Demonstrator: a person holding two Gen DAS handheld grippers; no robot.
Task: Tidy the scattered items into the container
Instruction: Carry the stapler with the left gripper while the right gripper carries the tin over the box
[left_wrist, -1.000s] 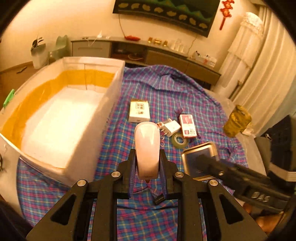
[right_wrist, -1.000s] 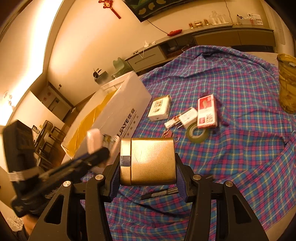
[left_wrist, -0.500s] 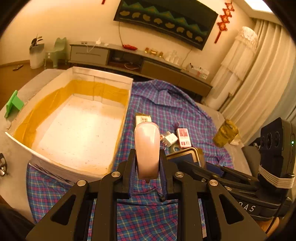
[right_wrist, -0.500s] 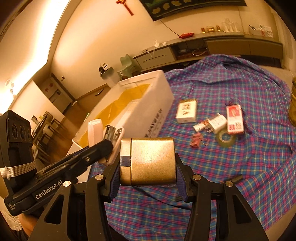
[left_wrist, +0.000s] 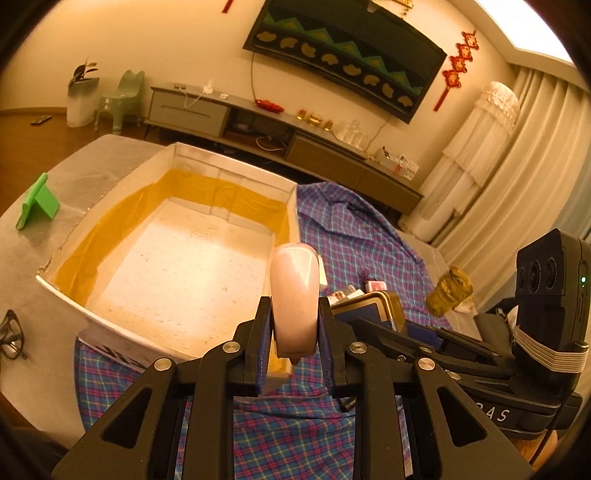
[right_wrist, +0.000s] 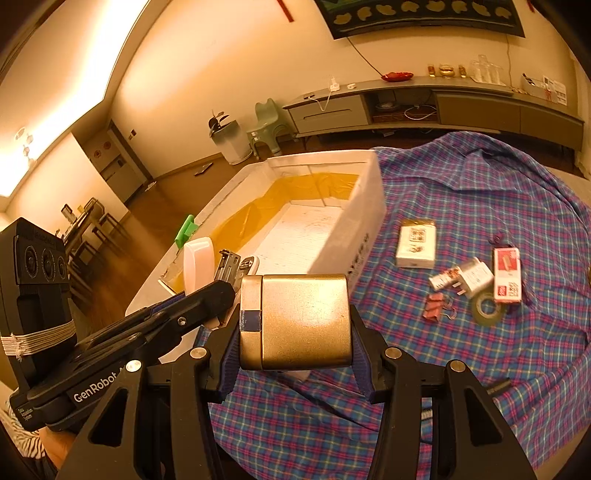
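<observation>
Since both grippers are loaded and sitting right by the near corner of the white box (left_wrist: 177, 258), I'd say the risky bit is the drop itself. The left gripper (left_wrist: 295, 328) is pinching a pale pink stapler (left_wrist: 294, 295) upright by its narrow sides, and it's smooth and rounded, so it could slide out early and land on the plaid cloth (right_wrist: 480, 362) short of the box wall instead of inside. The right gripper (right_wrist: 295, 325) has its jaws wide but pressed on the flat sides of a gold tin (right_wrist: 299, 321), held square. The two tools are nearly side by side, so if both head for the same corner at once, they could knock each other, or the tin could clip the box rim.

Pose-wise, both grippers tilt down and forward. The left one looks across the near wall into the box, stapler tip over the inside edge. The right one is just to the cloth side of that same corner, tin not yet over the opening.

The box looks empty. Still out on the cloth, well off from the box: a small white carton (right_wrist: 415, 245), a red-and-white packet (right_wrist: 508, 275), a tape roll (right_wrist: 487, 308) and a binder clip (right_wrist: 436, 306).
</observation>
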